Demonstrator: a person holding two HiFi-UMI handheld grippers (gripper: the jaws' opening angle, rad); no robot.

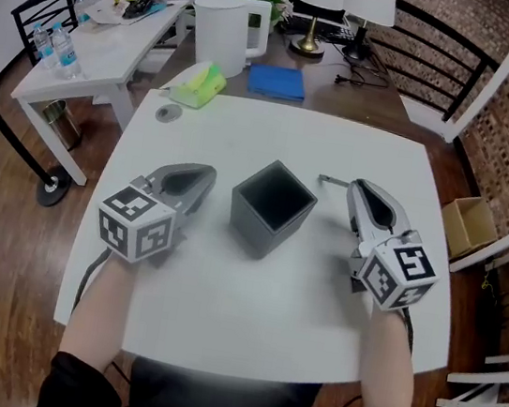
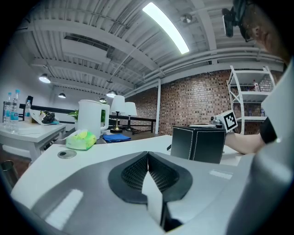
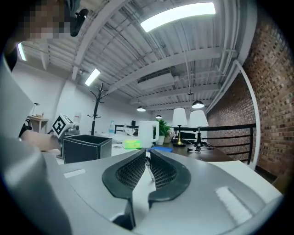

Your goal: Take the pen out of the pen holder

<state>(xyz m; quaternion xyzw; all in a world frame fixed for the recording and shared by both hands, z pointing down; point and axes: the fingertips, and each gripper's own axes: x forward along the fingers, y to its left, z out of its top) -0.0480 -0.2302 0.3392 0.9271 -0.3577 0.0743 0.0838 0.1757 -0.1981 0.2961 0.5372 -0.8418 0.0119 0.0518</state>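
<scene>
Two hand-held grippers are over the white desk, one on each side of the black pen holder, which stands upright near the middle of the desk. Right hand-held gripper: jaws nearly together, clamped on the pen; its own view shows a thin shaft pinched between the ribbed pads. The pen lies about level, sticking out sideways from the jaw tips. It is clear of the holder, just beyond the holder's right corner and low over the desk; whether it touches the desk cannot be told. The holder looks empty from above. Left hand-held gripper: jaws closed on nothing, low beside the holder's left side, a gap between them. Judgement: the pen is out, so the step in hand is carrying it away. The next move likely calls for lowering the pen flat onto bare desk between the holder and the right edge, then opening the jaws gently so it does not roll.
</scene>
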